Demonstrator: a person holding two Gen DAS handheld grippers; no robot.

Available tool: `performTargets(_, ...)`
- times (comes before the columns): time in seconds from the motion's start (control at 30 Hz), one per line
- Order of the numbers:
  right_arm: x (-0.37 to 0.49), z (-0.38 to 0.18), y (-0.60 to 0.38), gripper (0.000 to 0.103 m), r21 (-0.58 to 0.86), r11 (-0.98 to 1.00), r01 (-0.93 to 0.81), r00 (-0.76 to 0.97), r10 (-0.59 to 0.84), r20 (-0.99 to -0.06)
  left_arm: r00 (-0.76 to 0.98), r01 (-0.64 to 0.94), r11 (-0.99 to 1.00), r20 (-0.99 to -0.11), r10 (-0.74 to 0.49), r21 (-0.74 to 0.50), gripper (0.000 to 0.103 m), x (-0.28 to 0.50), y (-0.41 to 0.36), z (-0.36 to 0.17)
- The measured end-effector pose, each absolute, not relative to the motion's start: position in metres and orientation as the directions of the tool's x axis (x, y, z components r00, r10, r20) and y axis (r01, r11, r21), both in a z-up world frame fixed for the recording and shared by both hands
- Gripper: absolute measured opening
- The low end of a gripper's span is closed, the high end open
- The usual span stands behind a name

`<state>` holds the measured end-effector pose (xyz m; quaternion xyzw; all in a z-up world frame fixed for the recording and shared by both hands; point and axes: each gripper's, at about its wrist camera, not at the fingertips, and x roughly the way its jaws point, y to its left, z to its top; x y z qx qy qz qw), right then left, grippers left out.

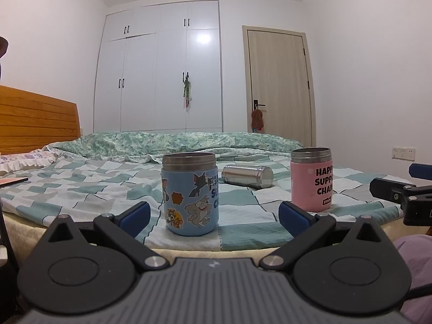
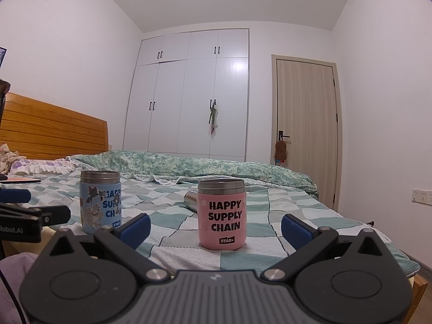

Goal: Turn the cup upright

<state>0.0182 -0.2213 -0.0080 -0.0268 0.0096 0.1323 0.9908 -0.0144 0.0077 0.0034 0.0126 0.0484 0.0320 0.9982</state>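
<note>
The bed (image 2: 297,216) carries a blue cup (image 2: 100,202), pink cup (image 2: 222,214) and steel cup (image 1: 247,176).

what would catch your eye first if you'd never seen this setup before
Two sleeved cups stand upright near the bed's front edge: a blue cartoon cup in front of the left gripper and a pink cup in front of the right gripper, both grippers open. Behind them a bare steel cup lies on its side.

black left gripper (image 1: 214,212), blue fingertips (image 1: 136,214)
</note>
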Motion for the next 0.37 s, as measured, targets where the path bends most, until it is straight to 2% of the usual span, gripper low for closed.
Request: performTargets(0.37,0.0182,-0.0077,-0.2210,0.103,-0.050,0.964,-0.262,0.965,0.261,-0.025,0.994,-0.053,0.998,-0.089,0.055,0.018,0.103,-0.0166,0.0103,0.0037)
